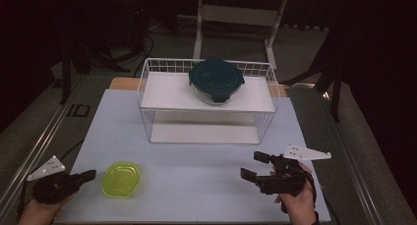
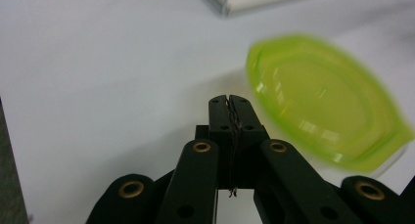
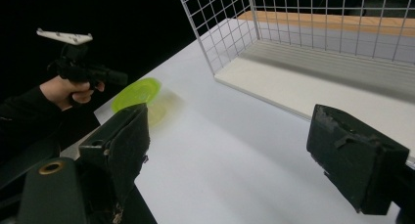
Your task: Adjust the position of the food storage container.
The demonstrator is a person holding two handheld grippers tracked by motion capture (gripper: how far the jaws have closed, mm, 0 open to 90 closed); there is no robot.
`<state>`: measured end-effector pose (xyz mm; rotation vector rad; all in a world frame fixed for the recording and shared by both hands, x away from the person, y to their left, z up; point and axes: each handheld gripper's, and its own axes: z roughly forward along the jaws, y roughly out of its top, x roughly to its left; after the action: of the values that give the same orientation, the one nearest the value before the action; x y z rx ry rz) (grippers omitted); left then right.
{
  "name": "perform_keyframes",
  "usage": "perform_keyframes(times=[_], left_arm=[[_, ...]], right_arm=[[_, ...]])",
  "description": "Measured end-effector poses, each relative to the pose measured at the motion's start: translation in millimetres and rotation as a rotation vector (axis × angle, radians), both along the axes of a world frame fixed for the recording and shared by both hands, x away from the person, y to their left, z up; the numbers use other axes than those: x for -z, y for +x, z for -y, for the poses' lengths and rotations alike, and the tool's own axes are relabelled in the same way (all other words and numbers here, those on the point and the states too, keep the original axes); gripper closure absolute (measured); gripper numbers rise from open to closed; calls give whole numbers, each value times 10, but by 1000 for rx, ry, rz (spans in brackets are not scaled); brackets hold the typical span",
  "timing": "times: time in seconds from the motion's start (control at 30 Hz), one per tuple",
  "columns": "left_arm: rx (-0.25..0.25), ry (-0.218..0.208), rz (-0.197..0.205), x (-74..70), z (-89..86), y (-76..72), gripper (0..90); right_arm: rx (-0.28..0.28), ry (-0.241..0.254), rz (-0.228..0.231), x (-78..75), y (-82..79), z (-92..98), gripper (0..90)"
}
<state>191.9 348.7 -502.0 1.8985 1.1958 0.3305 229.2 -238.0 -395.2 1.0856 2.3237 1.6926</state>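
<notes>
High view: lid (image 1: 121,179) lies flat near the bench's (image 1: 196,185) front-left edge.
Left claw (image 1: 90,175): pressed together, empty, just left of the lid.
Right claw (image 1: 255,166): spread, empty, bare bench between it and the rack (image 1: 206,104).

High view dim, surroundings near black, table (image 1: 196,185) lit from above. Left gripper view bright, washed out, green lid (image 2: 323,101) motion-blurred. Right gripper view: near jaws soft, bg dark
</notes>
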Motion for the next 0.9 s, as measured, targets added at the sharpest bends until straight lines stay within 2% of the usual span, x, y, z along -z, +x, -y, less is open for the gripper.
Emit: perform_keyframes(times=[0.03,0.1,0.13,0.2,0.27,0.37,0.6,0.77,0.9], left_arm=[[13,1,-1,28,-1,-5,885],[49,36,-2,75,28,-15,884],[71,35,-7,94,40,-17,884],[91,58,-23,126,74,-17,884],[114,64,-48,149,108,-12,884],[143,74,-58,157,168,-15,884],[175,67,-77,180,287,52,885],[185,57,-72,192,380,84,885],[216,45,-68,191,486,127,885]], right_arm=[[-1,-1,0,3,1,-2,155],[-6,2,-4,12,2,-5,155],[-7,4,-7,15,2,-6,155],[-6,4,-11,23,6,-8,155],[-7,6,-11,24,5,-8,155],[-7,9,-11,25,2,-5,155],[-13,2,-21,32,7,-13,156],[-9,12,-25,30,6,16,156],[-5,13,-24,34,4,26,156]])
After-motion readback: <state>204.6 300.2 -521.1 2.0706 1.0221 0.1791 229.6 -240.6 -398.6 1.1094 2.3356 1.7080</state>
